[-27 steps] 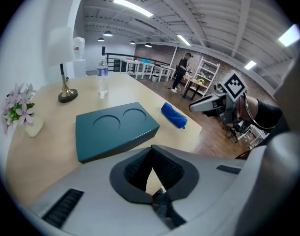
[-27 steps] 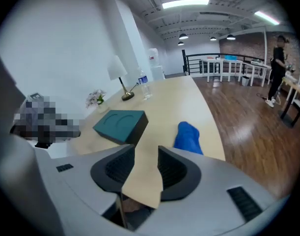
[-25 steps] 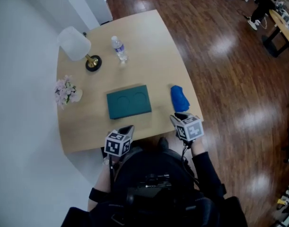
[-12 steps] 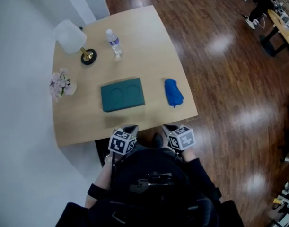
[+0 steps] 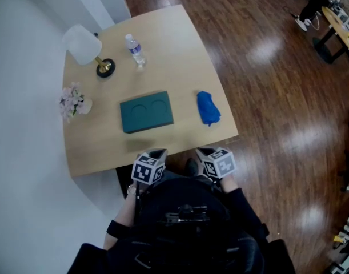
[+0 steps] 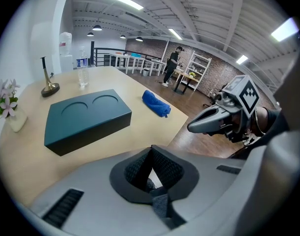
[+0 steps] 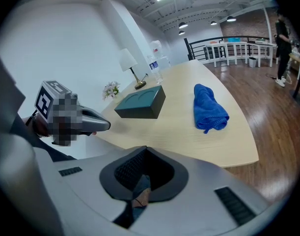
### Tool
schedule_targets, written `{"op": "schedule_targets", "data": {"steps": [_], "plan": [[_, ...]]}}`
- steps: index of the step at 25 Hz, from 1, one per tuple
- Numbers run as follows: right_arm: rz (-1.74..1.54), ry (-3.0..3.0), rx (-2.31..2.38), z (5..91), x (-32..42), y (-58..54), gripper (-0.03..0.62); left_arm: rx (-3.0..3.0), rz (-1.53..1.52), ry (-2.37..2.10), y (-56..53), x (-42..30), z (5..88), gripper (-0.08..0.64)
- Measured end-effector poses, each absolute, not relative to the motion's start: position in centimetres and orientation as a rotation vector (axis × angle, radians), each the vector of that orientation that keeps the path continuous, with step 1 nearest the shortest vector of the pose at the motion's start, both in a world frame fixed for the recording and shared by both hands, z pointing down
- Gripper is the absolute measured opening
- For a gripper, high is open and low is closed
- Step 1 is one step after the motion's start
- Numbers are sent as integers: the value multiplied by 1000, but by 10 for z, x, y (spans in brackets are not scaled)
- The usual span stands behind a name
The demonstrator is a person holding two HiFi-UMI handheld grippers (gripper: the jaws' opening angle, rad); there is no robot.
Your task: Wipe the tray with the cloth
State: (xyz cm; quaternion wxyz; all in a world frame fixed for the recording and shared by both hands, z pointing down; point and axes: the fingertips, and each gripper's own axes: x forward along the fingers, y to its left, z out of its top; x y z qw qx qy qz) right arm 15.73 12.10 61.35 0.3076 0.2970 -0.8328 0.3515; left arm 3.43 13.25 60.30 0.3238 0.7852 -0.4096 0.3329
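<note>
While left tongs (image 5: 158,152), right tongs (image 5: 203,151) sit clenched | tray (image 5: 146,112) crosswise | cloth (image 5: 208,108) points away

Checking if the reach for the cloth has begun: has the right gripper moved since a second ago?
Yes. The right gripper has drawn back from the cloth, off the near edge of the table, toward the person.

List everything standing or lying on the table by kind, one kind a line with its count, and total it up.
lamp: 1
water bottle: 1
flowers: 1
tray: 1
cloth: 1
Total: 5
</note>
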Motion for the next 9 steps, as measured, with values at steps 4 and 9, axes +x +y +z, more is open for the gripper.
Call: {"op": "schedule_targets", "data": {"steps": [4, 9], "plan": [[931, -2200, 789, 614, 159, 122, 5, 2066, 875, -1068, 132, 37, 603, 0], [920, -2204, 799, 612, 162, 121, 5, 2069, 875, -1074, 132, 37, 601, 0]]}}
